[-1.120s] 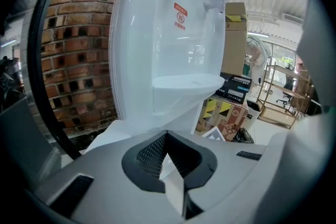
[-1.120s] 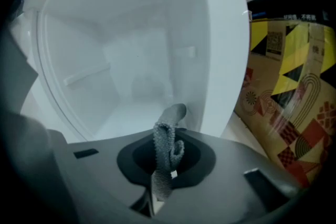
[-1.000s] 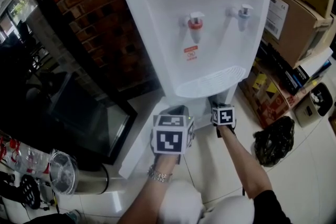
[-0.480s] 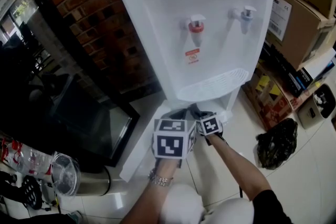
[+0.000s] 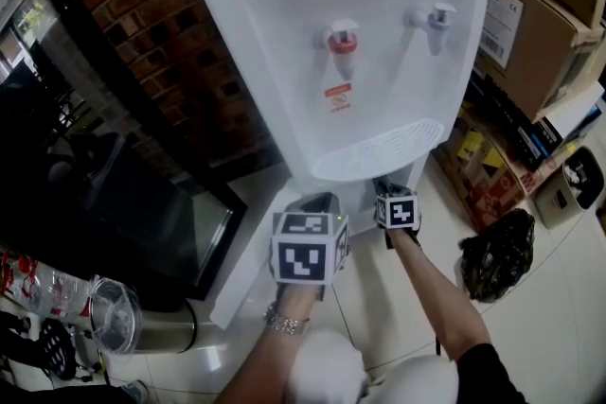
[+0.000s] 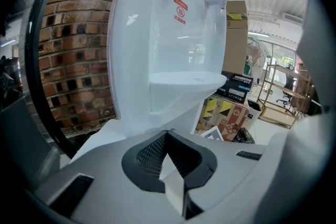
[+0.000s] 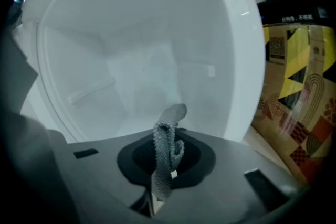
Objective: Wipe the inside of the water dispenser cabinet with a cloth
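The white water dispenser (image 5: 360,43) stands in front of me with its lower cabinet door (image 5: 248,246) swung open to the left. My left gripper (image 5: 317,203) is below the drip tray and shut on the door's white edge (image 6: 173,186). My right gripper (image 5: 386,187) is just to its right at the cabinet mouth, shut on a grey knobbly cloth (image 7: 167,139) that sticks up between the jaws. Past the cloth the right gripper view shows the white inside of the cabinet (image 7: 131,76), with its back wall and a low ledge. The cloth is hidden in the head view.
Brown cardboard boxes (image 5: 535,24) and a patterned yellow box (image 7: 296,97) crowd the dispenser's right side. A dark bag (image 5: 494,253) lies on the tiled floor there. A brick wall (image 5: 156,24) and a black glass unit (image 5: 123,194) stand on the left, with a steel canister (image 5: 142,322) below.
The right gripper swung left, close beside the left gripper, half a second ago and is now back at the right, at the cabinet mouth. The left gripper stayed on the door.
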Motion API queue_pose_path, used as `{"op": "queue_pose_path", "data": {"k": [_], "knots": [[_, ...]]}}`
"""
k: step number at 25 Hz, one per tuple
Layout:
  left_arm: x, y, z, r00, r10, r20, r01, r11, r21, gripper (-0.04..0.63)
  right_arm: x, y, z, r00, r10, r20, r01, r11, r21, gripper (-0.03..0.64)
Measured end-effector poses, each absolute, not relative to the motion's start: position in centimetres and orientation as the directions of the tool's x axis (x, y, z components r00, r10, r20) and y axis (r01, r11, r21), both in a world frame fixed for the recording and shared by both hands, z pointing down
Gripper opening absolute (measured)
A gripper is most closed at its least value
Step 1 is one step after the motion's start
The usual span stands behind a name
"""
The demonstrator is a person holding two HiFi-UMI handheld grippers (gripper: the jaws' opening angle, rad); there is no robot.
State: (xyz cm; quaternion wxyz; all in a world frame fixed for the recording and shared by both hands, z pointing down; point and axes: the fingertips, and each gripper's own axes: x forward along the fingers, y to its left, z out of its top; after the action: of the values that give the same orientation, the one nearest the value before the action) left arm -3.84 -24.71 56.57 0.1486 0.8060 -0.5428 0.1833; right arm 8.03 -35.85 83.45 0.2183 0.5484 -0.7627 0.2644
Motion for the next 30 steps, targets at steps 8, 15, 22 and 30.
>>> {"op": "queue_pose_path", "data": {"k": [8, 15, 22, 30], "knots": [[-3.4, -24.7, 56.6, 0.362, -0.814, 0.454, -0.922, -0.384, 0.048, 0.002, -5.5, -32.8, 80.7, -0.574, -0.621, 0.533, -0.790, 0.592, -0.160, 0.020], [-3.6, -24.8, 56.9, 0.358, -0.809, 0.466, -0.922, -0.385, 0.041, 0.002, -0.6, -34.4, 84.2, -0.452, -0.642, 0.619, -0.857, 0.506, -0.101, 0.020], [-3.8, -24.9, 56.8, 0.341, -0.818, 0.464, -0.929, -0.369, 0.033, 0.002, 8.2, -36.2, 84.1, -0.246, -0.724, 0.644, -0.951, 0.307, -0.017, 0.020], [-3.8, -24.8, 56.6, 0.340, -0.821, 0.459, -0.929, -0.368, 0.031, 0.002, -0.5, -34.2, 80.7, -0.469, -0.687, 0.555, -0.858, 0.502, -0.103, 0.020]]}}
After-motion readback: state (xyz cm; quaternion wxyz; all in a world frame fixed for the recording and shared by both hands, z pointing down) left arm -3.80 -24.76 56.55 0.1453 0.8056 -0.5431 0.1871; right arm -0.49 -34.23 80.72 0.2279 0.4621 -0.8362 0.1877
